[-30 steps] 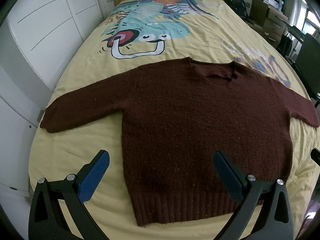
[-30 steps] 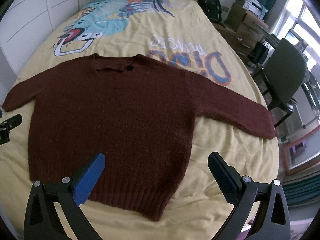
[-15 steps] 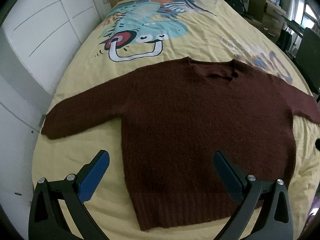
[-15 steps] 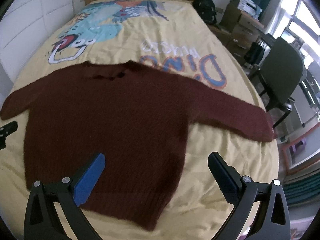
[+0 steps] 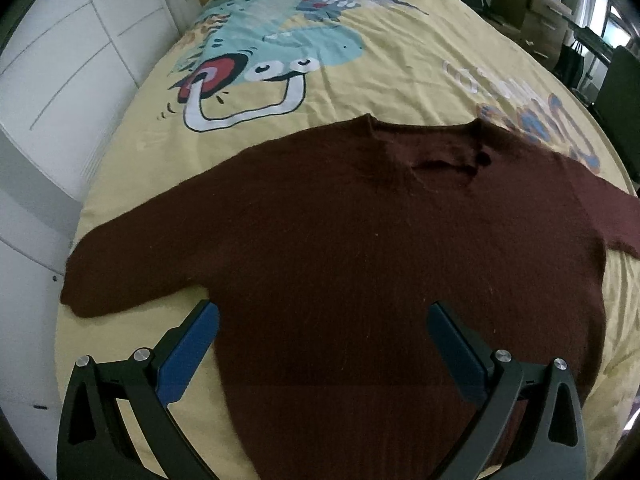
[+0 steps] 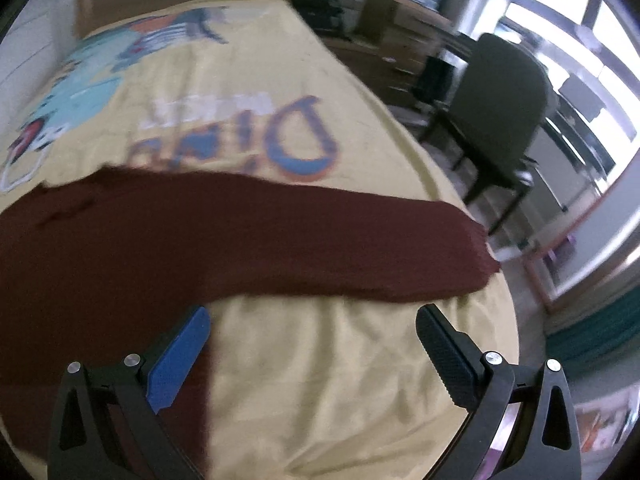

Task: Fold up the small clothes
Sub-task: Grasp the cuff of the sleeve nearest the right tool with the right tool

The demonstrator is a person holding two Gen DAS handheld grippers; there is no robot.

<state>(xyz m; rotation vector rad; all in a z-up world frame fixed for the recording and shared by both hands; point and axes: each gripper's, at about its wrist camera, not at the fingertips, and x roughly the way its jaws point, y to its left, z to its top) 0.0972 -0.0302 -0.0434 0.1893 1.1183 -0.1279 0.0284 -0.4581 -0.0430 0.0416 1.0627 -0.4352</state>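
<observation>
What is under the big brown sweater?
The sweater lies flat on a yellow bedsheet with a cartoon dinosaur and blue letters. The sheet shows all around it. The sweater covers part of the letters, so whatever is printed underneath is hidden.

Beneath the left tongs, the maroon sweater is fuzzy matt knit. The wrinkled yellow printed bedsheet under the right tongs is smooth cloth.

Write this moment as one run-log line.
stage: approach | sweater: flat, unfolded on bed | left tool: open, above hem | right tool: open, near right sleeve
</observation>
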